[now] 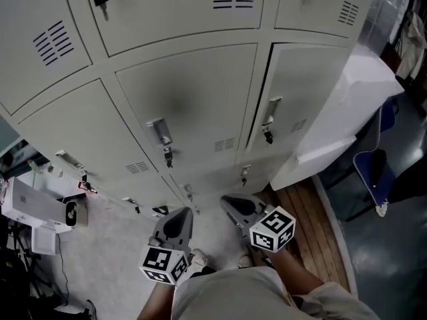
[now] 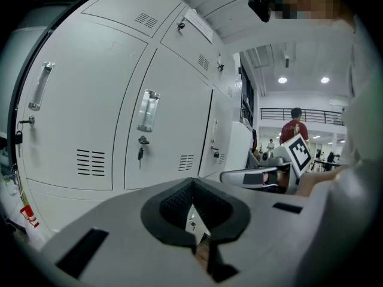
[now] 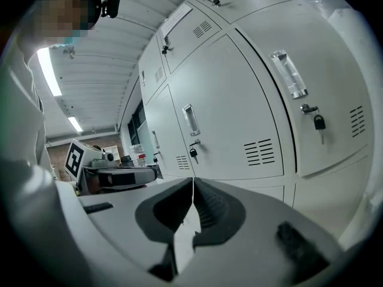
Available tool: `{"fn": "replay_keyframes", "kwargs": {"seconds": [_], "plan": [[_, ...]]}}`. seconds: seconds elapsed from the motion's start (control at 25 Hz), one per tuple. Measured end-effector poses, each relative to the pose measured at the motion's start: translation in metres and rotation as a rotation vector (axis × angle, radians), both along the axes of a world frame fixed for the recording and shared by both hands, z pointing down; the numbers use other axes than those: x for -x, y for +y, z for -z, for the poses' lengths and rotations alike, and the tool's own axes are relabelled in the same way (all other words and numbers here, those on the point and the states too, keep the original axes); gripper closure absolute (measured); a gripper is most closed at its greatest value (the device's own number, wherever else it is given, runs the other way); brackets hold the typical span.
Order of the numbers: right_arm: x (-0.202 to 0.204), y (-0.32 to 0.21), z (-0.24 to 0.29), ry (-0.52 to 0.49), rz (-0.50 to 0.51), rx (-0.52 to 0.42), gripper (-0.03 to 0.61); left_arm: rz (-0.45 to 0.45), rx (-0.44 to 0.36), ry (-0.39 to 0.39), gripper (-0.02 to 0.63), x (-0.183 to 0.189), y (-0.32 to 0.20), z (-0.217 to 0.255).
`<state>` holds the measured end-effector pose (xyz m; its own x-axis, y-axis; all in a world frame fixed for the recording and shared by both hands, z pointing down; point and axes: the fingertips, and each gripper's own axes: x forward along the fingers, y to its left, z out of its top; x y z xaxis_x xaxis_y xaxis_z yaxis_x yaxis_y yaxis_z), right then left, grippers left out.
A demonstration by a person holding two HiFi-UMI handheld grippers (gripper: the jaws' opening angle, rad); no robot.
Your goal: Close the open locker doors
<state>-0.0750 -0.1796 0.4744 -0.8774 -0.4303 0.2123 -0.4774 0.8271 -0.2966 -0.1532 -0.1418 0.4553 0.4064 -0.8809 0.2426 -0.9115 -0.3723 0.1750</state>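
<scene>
Pads (image 2: 170, 208) on the left hand-held gripper (image 2: 192, 183) are pressed together at the tips with nothing pinched between them, just a thin see-through slit lower down. Same deal on the right hand-held gripper (image 3: 192, 184): squeezed together and empty.

From the head view the two sit low in the picture, side by side, close but not touching. Their noses are aimed at the bottom of the lockers (image 1: 187, 105). Each one carries its marker cube on the end nearer the person. The person's shoe (image 1: 197, 259) shows just beside the left one, on a pale speckled floor (image 1: 107, 265).

Most of the doors straight ahead are flat and shut, with metal handles and keys (image 1: 168, 156) hanging from the locks. The one that matters is off to the right. At the right end of the row an open locker door (image 1: 350, 89) sticks out from the cabinet, well apart from both grippers. What looks like a second swung-out panel sits just under it, though I can't tell for sure. Below that end runs a strip of wooden flooring (image 1: 313, 225), and past it stands a blue chair (image 1: 368, 172).

Over on the left some white boxes (image 1: 30, 209) sit near the base of the lockers. In the left gripper view a person in a red top (image 2: 294, 128) stands far off in the background
</scene>
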Motion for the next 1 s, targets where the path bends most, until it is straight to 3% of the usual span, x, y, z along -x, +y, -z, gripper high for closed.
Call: {"fn": "replay_keyframes", "kwargs": {"seconds": [0.6, 1.0], "plan": [[-0.052, 0.037, -0.005, -0.008, 0.043, 0.013, 0.551, 0.010, -0.002, -0.014, 0.598, -0.068, 0.020, -0.001], [-0.065, 0.046, -0.003, -0.024, 0.041, 0.006, 0.551, 0.022, 0.001, -0.041, 0.598, -0.080, 0.030, -0.001]]}}
